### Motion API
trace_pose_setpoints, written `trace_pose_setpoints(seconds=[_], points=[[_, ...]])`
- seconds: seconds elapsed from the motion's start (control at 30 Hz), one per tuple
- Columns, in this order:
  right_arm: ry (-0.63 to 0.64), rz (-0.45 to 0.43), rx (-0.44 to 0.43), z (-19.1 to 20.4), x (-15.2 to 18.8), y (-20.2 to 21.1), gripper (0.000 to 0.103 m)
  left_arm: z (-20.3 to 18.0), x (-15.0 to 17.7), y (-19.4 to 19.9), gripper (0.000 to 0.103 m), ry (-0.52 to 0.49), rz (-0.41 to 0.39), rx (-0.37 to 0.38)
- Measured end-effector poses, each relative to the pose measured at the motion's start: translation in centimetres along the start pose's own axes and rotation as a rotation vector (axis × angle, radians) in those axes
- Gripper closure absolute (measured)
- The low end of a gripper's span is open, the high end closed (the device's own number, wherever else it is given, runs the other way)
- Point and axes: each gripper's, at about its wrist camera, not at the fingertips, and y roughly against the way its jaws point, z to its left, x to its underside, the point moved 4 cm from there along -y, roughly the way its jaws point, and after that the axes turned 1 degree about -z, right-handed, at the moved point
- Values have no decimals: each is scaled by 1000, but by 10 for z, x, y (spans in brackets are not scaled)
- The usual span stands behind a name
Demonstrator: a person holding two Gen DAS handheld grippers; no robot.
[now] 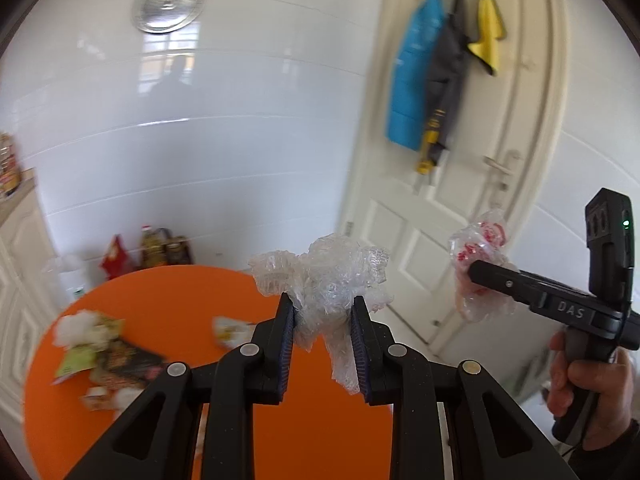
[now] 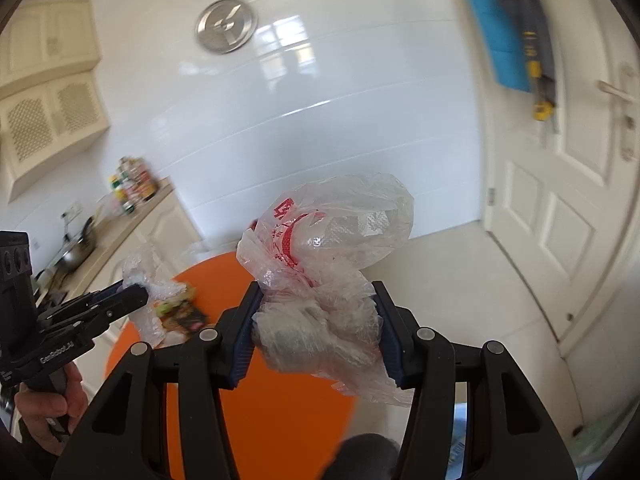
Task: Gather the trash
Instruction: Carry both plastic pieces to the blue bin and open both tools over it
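My left gripper (image 1: 323,308) is shut on a crumpled wad of clear plastic wrap (image 1: 324,276), lifted above the round orange table (image 1: 176,300). My right gripper (image 2: 316,312) is shut on a bunched clear plastic bag with red print (image 2: 332,232), also held up in the air. In the left wrist view the right gripper (image 1: 474,272) shows at the right edge with its bag (image 1: 480,248). The right wrist view catches the left gripper (image 2: 138,294) at its left side with the wrap (image 2: 146,276). Several wrappers and white wads (image 1: 100,344) lie on the table's left part.
A white door (image 1: 480,184) with hanging blue, grey and yellow items (image 1: 416,80) stands at the right. Bottles and bags (image 1: 156,248) sit on the floor behind the table. A counter with a pan (image 2: 80,248) and jars (image 2: 134,184) runs along the left wall.
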Motion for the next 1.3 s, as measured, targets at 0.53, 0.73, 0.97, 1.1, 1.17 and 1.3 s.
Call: trace_pose_setpoints(seconds=[0.53, 0.73, 0.97, 1.1, 1.17, 1.3], points=[[-376, 186, 275, -227, 141, 14, 50, -187, 106, -143, 80, -127, 404, 302], [-493, 287, 277, -273, 195, -34, 50, -194, 145, -206, 80, -125, 585, 286], [-621, 360, 263, -309, 240, -77, 49, -195, 182, -256, 77, -128, 725, 244], [-671, 375, 265, -325, 251, -88, 46, -212, 168, -308, 71, -138, 785, 224], [-692, 385, 266, -331, 255, -93, 44, -215, 163, -325, 51, -144, 794, 203], [-739, 389, 256, -340, 262, -97, 33, -218, 156, -331, 35, -139, 797, 175]])
